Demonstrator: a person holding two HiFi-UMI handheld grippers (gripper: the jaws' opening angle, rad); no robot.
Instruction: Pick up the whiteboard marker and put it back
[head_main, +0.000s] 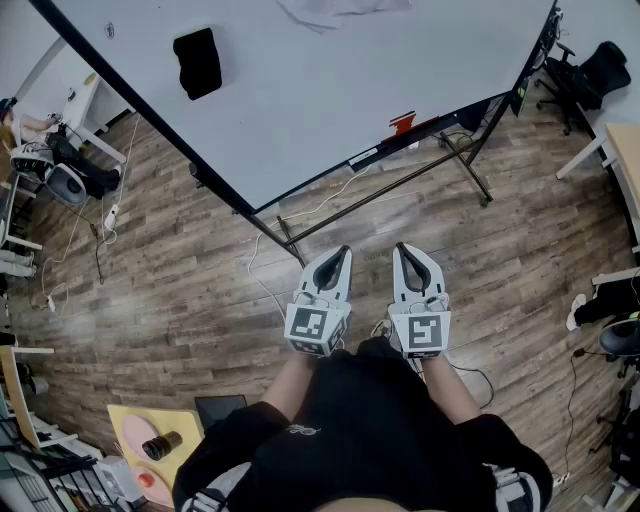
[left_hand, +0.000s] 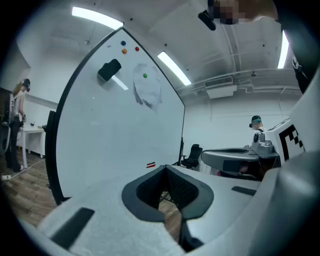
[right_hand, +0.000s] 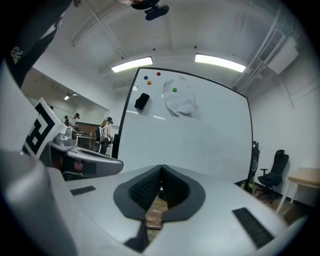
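Observation:
The whiteboard (head_main: 300, 90) stands on a black frame ahead of me. A small red marker (head_main: 402, 122) rests on its bottom ledge, to the right, and shows as a red speck (left_hand: 150, 164) in the left gripper view. My left gripper (head_main: 342, 252) and right gripper (head_main: 404, 249) are held side by side over the wooden floor, short of the board, pointing at it. Both have their jaws closed together with nothing between them, as the left gripper (left_hand: 165, 168) and right gripper (right_hand: 161, 168) views show. A black eraser (head_main: 197, 62) sticks to the board.
A crumpled white sheet (right_hand: 181, 101) and coloured magnets (right_hand: 159, 74) sit high on the board. Cables (head_main: 300, 215) trail on the floor by the stand's feet. An office chair (head_main: 597, 70) and a desk (head_main: 625, 160) stand at the right. A yellow stool (head_main: 150, 440) with small things is at lower left.

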